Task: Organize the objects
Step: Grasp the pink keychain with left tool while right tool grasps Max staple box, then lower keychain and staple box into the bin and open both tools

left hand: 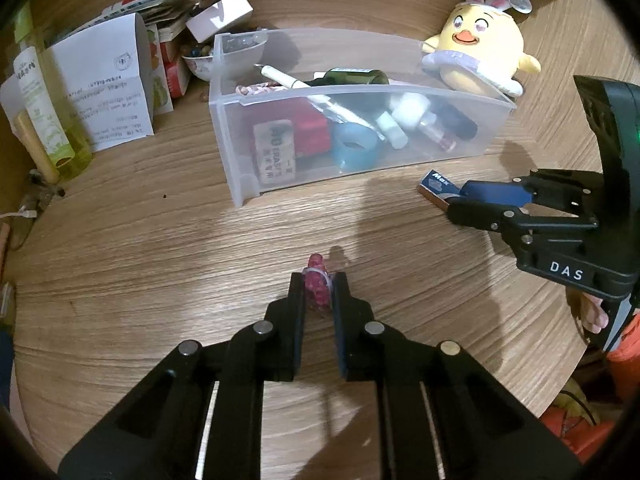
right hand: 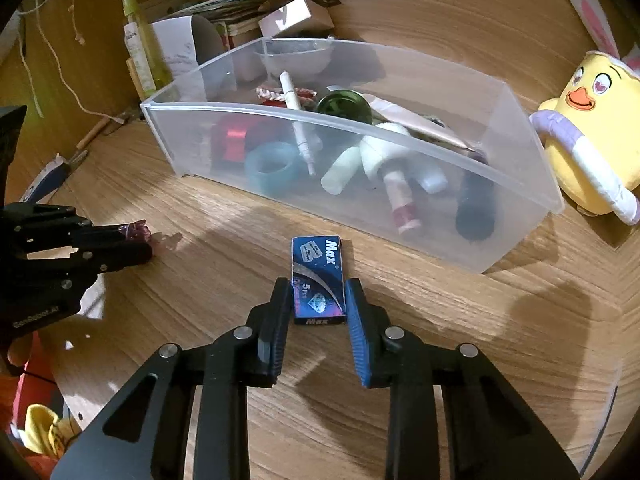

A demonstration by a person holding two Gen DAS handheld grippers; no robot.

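Blue "Max" box (right hand: 318,280), small and flat, lies on the wooden table (right hand: 200,272) just in front of a clear plastic bin (right hand: 360,136). The right gripper (right hand: 319,300) brackets the box's near end, its blue-padded jaws at the sides; whether they press it, I cannot tell. To the left, the left gripper (left hand: 319,292) is closed on a small dark-red sparkly item (left hand: 317,284). Inside the bin sit a blue tape roll (left hand: 354,148), a white pen (right hand: 298,128) and small bottles. A yellow chick plush (left hand: 480,56) with bunny ears rests beside the bin's right end.
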